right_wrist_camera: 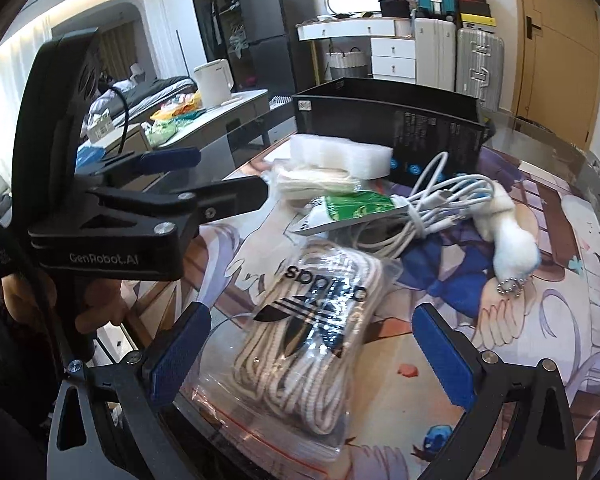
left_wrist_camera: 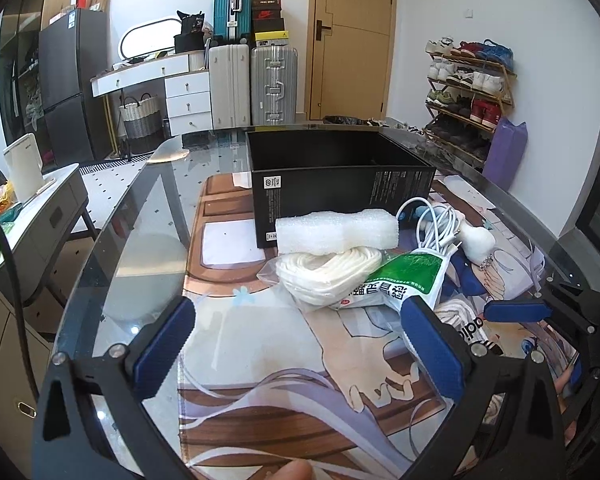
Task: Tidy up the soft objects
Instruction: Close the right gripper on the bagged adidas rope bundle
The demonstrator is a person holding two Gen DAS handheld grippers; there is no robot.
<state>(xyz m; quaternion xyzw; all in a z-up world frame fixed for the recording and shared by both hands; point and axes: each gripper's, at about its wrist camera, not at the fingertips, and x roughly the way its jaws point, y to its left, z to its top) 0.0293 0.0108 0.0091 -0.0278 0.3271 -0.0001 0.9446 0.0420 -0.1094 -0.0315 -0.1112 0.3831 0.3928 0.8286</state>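
Note:
An open black box (left_wrist_camera: pixel 340 176) stands on the glass table; it also shows in the right wrist view (right_wrist_camera: pixel 392 124). In front of it lie a white foam block (left_wrist_camera: pixel 336 232), a coil of white rope in a bag (left_wrist_camera: pixel 328 276), a green and white packet (left_wrist_camera: pixel 400 280), a bundle of white cables (left_wrist_camera: pixel 436 224) and a white plush charm (left_wrist_camera: pixel 478 242). My left gripper (left_wrist_camera: pixel 300 320) is open and empty just short of the rope. My right gripper (right_wrist_camera: pixel 312 324) is open around a clear Adidas bag of laces (right_wrist_camera: pixel 312 344). The left gripper also shows in the right wrist view (right_wrist_camera: pixel 220 176).
A printed anime mat (left_wrist_camera: pixel 300 380) covers the table (left_wrist_camera: pixel 140 240). A grey side table with a white kettle (left_wrist_camera: pixel 24 168) stands to the left. Suitcases (left_wrist_camera: pixel 252 80), a white dresser and a shoe rack (left_wrist_camera: pixel 468 92) stand at the back.

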